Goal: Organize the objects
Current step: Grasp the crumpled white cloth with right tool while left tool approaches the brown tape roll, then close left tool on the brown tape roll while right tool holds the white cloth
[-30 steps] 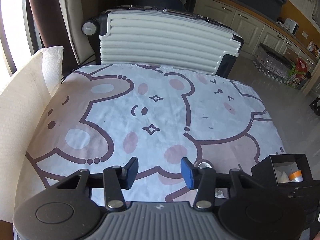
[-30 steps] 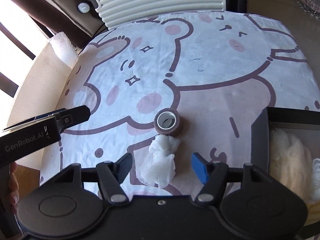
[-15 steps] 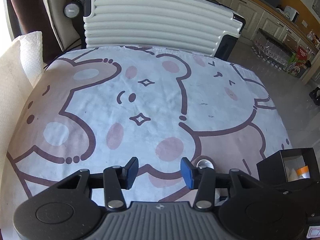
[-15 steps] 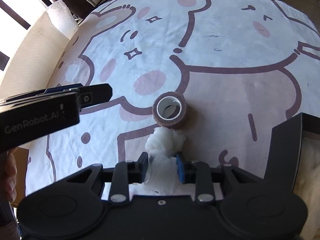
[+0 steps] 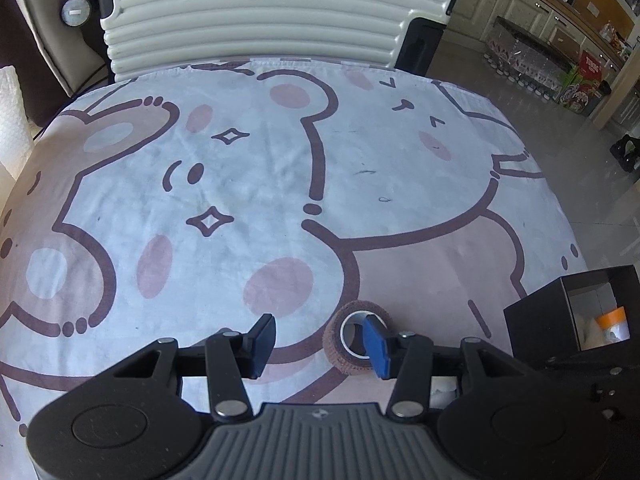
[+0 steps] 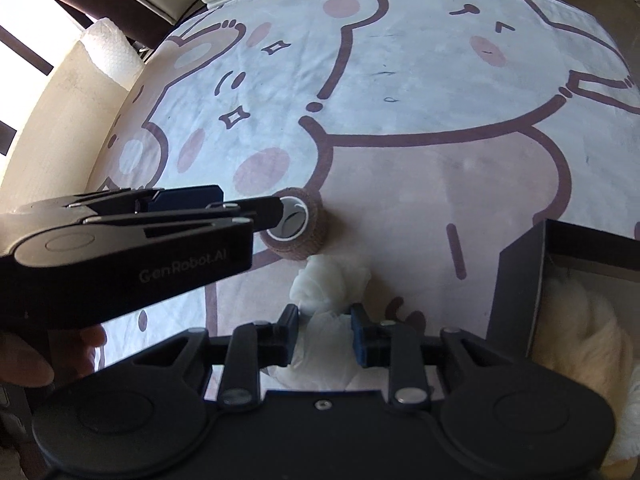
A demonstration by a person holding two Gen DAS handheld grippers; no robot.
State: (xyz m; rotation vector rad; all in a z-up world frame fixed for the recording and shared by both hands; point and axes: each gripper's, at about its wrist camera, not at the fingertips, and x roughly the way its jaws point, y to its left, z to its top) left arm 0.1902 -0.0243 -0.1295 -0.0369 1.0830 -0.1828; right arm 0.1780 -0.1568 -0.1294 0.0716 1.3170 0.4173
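A brown bandage roll (image 5: 352, 340) with a white core lies on the bear-print cloth; it also shows in the right wrist view (image 6: 296, 226). My left gripper (image 5: 320, 344) is open, and its right finger sits in front of the roll's core. In the right wrist view its fingertip (image 6: 272, 210) reaches the roll's opening. My right gripper (image 6: 324, 336) is shut on a white cotton wad (image 6: 328, 280) just in front of the roll. A black open box (image 5: 576, 312) stands at the right, holding white fluff and an orange item.
The bear-print cloth (image 5: 280, 168) covers the table. A white ribbed suitcase (image 5: 272, 12) stands behind the far edge. A paper towel roll (image 6: 108, 52) is at the left. The box's wall (image 6: 516, 284) is close to my right gripper. Kitchen floor lies to the right.
My right gripper closed on the cotton wad. My left gripper moved forward and right until its finger reached the bandage roll.
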